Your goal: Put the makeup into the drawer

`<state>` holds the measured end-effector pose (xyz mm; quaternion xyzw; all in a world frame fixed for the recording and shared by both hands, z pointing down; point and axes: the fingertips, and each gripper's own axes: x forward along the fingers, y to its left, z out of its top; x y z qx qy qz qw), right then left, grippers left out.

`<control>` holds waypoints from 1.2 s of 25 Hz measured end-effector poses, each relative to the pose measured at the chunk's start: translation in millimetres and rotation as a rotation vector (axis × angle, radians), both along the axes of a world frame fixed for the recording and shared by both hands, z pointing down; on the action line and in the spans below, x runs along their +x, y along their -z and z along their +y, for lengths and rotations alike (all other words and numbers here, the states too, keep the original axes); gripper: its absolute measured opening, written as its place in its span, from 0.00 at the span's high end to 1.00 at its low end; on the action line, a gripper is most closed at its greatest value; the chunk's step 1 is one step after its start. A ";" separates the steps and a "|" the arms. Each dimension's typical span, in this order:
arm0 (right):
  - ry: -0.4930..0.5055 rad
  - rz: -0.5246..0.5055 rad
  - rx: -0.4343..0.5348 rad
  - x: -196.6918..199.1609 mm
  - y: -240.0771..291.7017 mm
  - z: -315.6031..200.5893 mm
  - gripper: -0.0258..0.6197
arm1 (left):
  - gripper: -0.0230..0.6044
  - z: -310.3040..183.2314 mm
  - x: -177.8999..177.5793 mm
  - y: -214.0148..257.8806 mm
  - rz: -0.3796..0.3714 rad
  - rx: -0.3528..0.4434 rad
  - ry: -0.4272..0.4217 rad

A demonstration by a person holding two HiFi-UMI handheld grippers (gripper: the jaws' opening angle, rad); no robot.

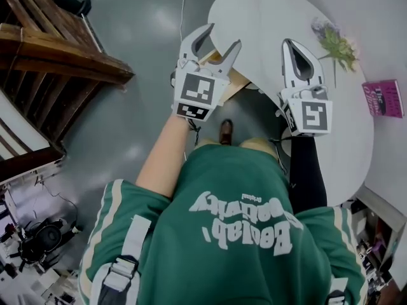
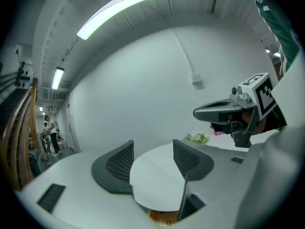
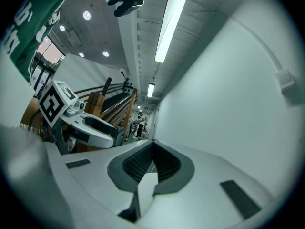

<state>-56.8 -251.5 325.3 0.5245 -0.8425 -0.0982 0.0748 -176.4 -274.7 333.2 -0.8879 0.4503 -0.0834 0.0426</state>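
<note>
When reading outward from the green sweatshirt (image 1: 216,170), find the left gripper (image 1: 221,37) first, raised over the near rim of the white table (image 1: 267,11). Confirm in the left gripper view: jaws spread wide, nothing gripped, only bare tabletop in the gap. Locate the right gripper (image 1: 289,44) just beside it, likewise clear of the surface; record its jaws as pressed together with nothing clamped. Judge both as parked in a neutral carry pose, not committed to any grasp. Note a wooden piece (image 1: 234,81) below the left gripper at the table edge; possibly the drawer, not confirmable. Look for the makeup in all three views and find none: neither on the tabletop nor in either gripper. State no pointing direction or long axis for it. Treat the scene as consistent with makeup stowed inside a drawer, or equally with makeup waiting outside the frame. Farther out, register a flower sprig (image 1: 334,43) and a pink book (image 1: 383,98), well apart from both grippers
</note>
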 end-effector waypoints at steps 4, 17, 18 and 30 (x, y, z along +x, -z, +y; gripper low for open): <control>0.011 0.007 0.009 -2.3 4.5 4.4 0.95 | 0.52 8.3 -5.9 15.7 0.020 0.033 0.022; 0.058 0.015 0.011 -21.0 3.1 13.0 0.95 | 0.94 18.3 -45.5 31.5 0.057 0.118 0.186; 0.061 0.016 0.012 -22.9 3.0 13.2 0.95 | 0.94 18.6 -48.8 31.7 0.056 0.120 0.192; 0.020 0.040 0.022 -28.1 1.0 15.7 0.95 | 0.94 19.3 -61.0 26.8 0.037 0.122 0.186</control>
